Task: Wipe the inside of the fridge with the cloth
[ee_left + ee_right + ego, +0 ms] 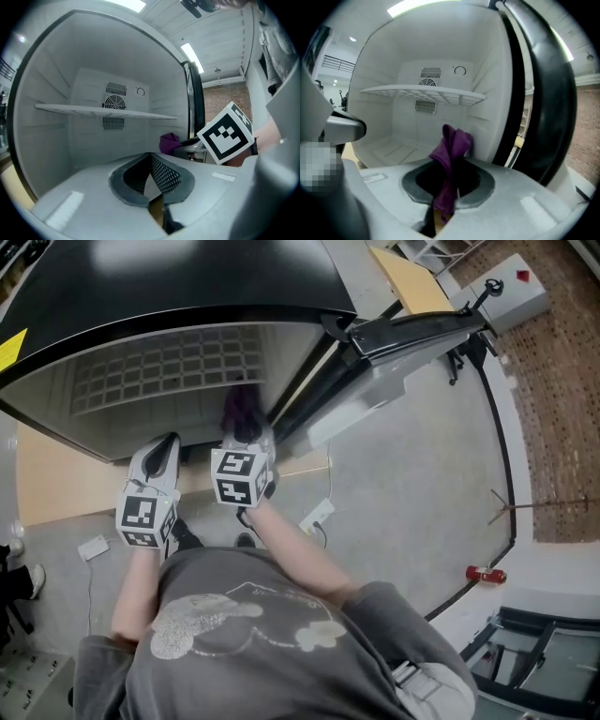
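Observation:
The fridge point(169, 296) stands open in front of me, its white inside point(93, 140) bare except for a wire shelf point(103, 110). My right gripper point(246, 434) is shut on a purple cloth point(242, 407) at the fridge's lower opening, near the right wall. In the right gripper view the cloth point(451, 147) sticks up from between the jaws of the right gripper point(448, 183) and hangs limp. My left gripper point(169, 444) is just left of it, at the fridge's front edge, holding nothing. Its jaws meet in the left gripper view, where the left gripper point(151, 160) faces the back wall's vent point(115, 96).
The fridge door point(412, 329) swings open to the right. On the floor lie a red can point(486, 574), a white power strip point(317, 515) and a small white block point(94, 547). A grey box point(511, 287) and a wooden board point(412, 277) sit at the far right.

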Motion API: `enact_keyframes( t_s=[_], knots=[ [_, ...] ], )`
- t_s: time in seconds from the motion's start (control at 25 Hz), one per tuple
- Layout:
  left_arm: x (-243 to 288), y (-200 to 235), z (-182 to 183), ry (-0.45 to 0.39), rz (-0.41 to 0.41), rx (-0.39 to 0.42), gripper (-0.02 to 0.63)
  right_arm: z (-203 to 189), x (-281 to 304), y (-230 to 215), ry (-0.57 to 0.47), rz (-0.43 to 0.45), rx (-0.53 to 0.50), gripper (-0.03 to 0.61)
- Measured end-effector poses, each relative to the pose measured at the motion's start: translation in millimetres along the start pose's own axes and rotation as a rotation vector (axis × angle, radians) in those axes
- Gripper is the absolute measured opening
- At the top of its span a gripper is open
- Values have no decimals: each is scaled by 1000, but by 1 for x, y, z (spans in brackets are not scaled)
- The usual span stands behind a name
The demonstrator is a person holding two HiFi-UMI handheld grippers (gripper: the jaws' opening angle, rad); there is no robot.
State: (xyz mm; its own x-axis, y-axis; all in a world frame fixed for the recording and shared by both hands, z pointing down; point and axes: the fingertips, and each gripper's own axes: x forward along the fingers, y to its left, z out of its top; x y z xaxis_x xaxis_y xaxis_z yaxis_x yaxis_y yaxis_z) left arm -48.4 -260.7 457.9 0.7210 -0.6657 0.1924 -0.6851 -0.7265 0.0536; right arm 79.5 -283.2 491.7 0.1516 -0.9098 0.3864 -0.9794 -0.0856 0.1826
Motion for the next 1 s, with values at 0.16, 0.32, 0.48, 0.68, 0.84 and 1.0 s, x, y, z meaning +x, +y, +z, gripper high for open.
enact_keyframes(
  t_s=[0.16, 0.32, 0.48, 0.68, 0.84, 1.0],
  knots=[
    [-11, -19, 6, -3, 22, 5, 17, -6, -30, -5, -13, 39, -1, 44],
    [-25, -31, 1, -10, 65, -1, 17, -20, -53, -8, -24, 74, -7, 46],
    [-40, -46, 2, -23, 118, -13, 17, -23, -82, -13, -80, 148, -7, 46],
    [-71, -71, 15, -41, 170, 19, 17, -32, -122, -22, -159, 246, -69, 46],
    [-93, -79, 28, -51, 174, 42, 17, -32, -141, -16, -244, 410, -123, 46],
    [-102, -67, 21, -58, 178, 33, 17, -36, -145, -26, -267, 457, -110, 46]
  ],
)
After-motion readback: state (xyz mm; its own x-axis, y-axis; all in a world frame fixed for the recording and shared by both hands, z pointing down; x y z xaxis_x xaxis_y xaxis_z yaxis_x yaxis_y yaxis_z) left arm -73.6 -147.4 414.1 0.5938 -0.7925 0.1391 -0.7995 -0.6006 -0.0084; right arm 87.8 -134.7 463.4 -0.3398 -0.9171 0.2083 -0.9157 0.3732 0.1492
